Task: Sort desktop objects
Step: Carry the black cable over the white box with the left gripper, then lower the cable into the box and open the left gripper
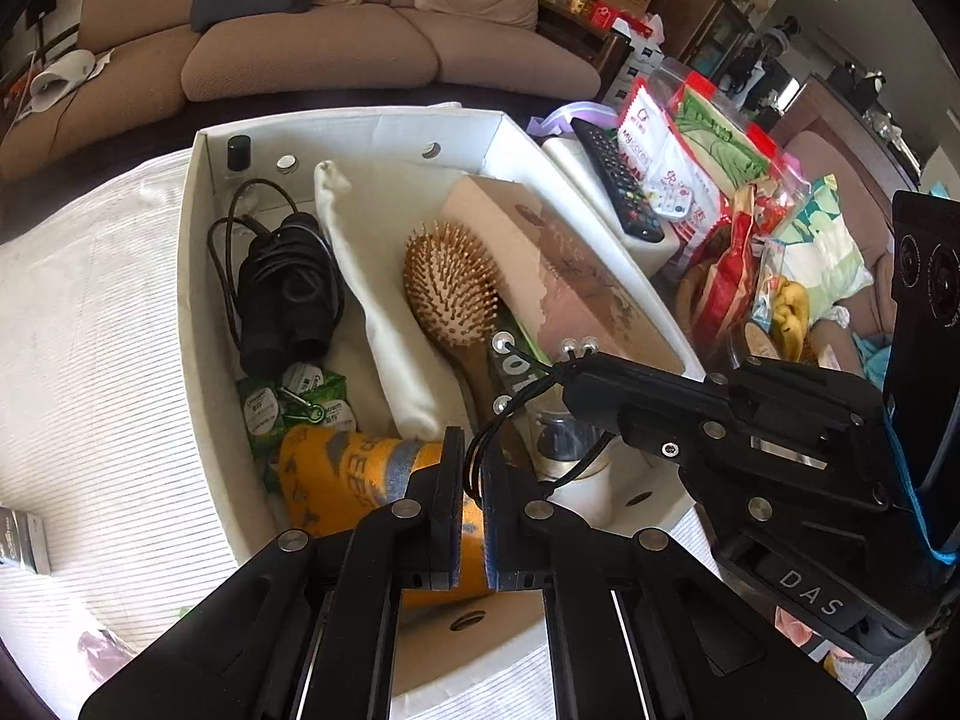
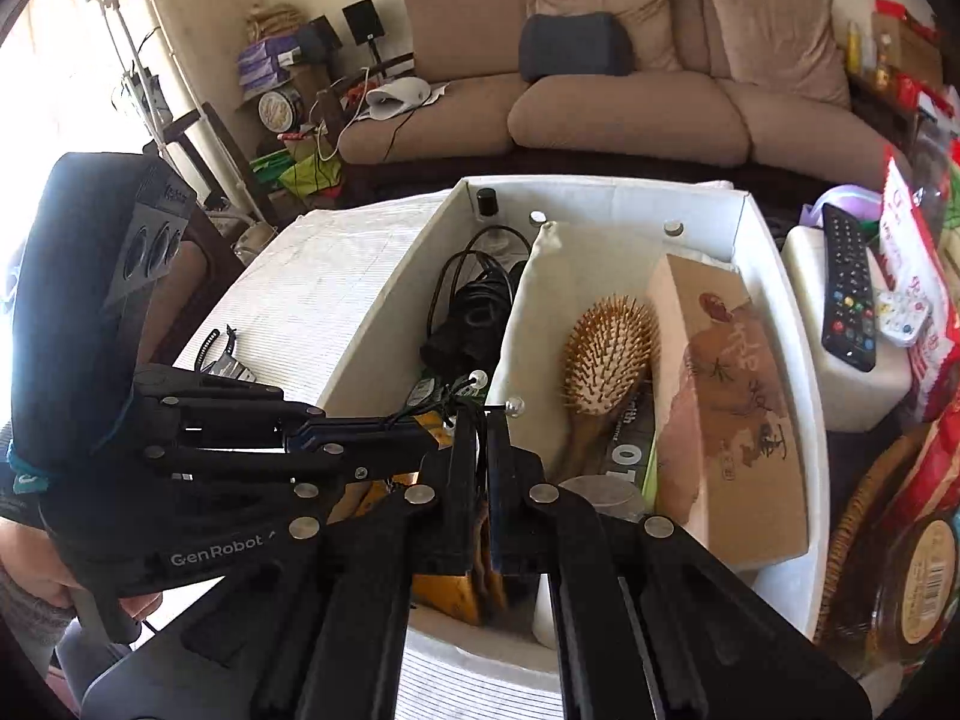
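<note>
Closed left gripper (image 1: pixel 473 480), closed right gripper (image 2: pixel 485 420), hairbrush (image 1: pixel 451 288) in box (image 1: pixel 186 276), bristles up, handle toward camera.

The orange cloth (image 1: pixel 336 474) is partly hidden behind the left gripper (image 1: pixel 473 480). The small box (image 1: pixel 24 540) is cut off at the left edge. Green packet (image 1: pixel 264 414) print is too small to read.
</note>
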`<state>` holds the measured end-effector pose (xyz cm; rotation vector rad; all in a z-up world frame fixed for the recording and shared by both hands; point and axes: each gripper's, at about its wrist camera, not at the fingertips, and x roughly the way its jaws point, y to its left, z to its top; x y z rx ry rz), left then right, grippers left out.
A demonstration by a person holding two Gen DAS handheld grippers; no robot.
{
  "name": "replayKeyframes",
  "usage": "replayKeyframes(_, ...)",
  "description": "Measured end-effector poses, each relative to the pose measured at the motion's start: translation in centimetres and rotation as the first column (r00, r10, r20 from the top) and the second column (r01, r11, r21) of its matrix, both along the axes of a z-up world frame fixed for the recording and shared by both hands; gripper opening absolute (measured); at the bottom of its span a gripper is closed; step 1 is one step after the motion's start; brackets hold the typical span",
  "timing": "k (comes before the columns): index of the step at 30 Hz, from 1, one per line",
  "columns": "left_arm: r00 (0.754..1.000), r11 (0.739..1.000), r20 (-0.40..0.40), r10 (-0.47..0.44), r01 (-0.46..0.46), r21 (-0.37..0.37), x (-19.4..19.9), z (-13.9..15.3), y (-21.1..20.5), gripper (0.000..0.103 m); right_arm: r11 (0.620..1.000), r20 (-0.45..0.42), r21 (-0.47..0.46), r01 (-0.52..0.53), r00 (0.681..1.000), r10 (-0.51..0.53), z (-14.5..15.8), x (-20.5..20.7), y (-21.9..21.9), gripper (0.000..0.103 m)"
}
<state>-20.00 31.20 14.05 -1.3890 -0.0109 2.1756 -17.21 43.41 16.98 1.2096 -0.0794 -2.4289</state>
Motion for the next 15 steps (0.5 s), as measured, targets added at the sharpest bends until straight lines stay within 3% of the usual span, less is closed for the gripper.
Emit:
replayKeyframes(5, 1.000, 0.997, 0.017, 0.004, -0.003, -0.071, 0.6, -1.3, -1.2, 0.003, 0.998, -0.001, 0.018, -0.065, 0.998, 0.065, -1.7, 1.0, -1.6, 0.004)
replayKeyframes(8, 1.000, 0.998, 0.015, 0.018, -0.017, -0.068, 0.5, -1.2, -1.4, 0.003, 0.997, -0.028, 0.051, -0.066, 0.997, 0.067, -1.7, 1.3, -2.6, 0.004)
replayKeyframes(15, 1.000, 0.997, 0.015, 0.010, -0.008, -0.080, -3.0, -0.1, 2.6, 0.002, 0.998, -0.016, 0.059, 0.001, 1.000, 0.000, -0.5, -1.5, -0.5, 0.003)
